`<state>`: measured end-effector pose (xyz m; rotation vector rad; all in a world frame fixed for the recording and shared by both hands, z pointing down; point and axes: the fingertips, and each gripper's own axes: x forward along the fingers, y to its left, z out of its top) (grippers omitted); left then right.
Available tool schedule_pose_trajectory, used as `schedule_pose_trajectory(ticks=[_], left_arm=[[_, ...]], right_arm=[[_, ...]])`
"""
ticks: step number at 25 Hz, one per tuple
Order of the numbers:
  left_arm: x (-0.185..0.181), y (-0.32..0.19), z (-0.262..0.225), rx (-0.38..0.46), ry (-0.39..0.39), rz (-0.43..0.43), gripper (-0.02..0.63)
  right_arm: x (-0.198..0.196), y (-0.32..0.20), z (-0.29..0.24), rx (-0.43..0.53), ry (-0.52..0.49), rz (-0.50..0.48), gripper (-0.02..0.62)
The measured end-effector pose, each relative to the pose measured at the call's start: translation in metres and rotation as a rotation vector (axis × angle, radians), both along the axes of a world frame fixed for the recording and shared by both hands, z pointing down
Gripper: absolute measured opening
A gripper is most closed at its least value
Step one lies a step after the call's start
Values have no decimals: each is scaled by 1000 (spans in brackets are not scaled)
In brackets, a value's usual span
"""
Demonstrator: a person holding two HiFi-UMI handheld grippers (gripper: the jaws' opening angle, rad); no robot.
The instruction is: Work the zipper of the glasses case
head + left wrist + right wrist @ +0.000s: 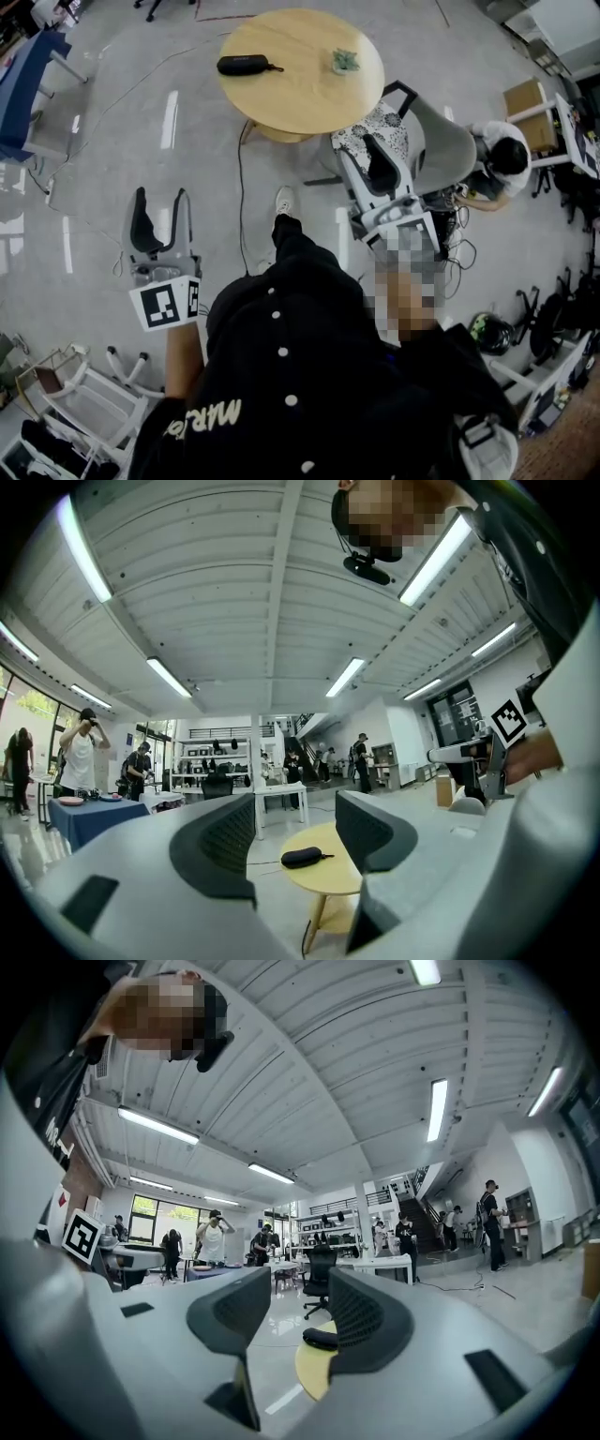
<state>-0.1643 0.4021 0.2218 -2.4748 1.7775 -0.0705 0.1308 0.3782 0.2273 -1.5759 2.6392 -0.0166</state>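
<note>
A black zipped glasses case (247,65) lies on the round yellow table (309,94), far ahead of both grippers. My left gripper (159,220) hangs over the floor at the left, jaws open and empty. My right gripper (373,157) is held nearer the table's right front edge, also open and empty. In the left gripper view the glasses case (306,857) shows small between the jaws of the left gripper (295,832), on the table (342,869). In the right gripper view the glasses case (319,1338) is partly hidden behind the right jaw of the right gripper (292,1321).
A small green plant (345,62) stands on the table's right side. A grey chair (441,141) with a patterned cushion is by my right gripper, and a seated person (502,159) is beyond it. Cables (242,187) run across the floor. A white rack (84,394) stands at lower left.
</note>
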Motion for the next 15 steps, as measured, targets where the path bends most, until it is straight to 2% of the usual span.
schedule_pose_trajectory(ticks=[5, 10, 15], left_arm=[[2, -63, -10, 13, -16, -15, 252], [9, -119, -25, 30, -13, -10, 252], [8, -171, -29, 21, -8, -50, 250]], right_arm=[[-8, -64, -8, 22, 31, -33, 178], [-10, -124, -12, 15, 17, -62, 178], [-6, -185, -15, 8, 7, -85, 175]])
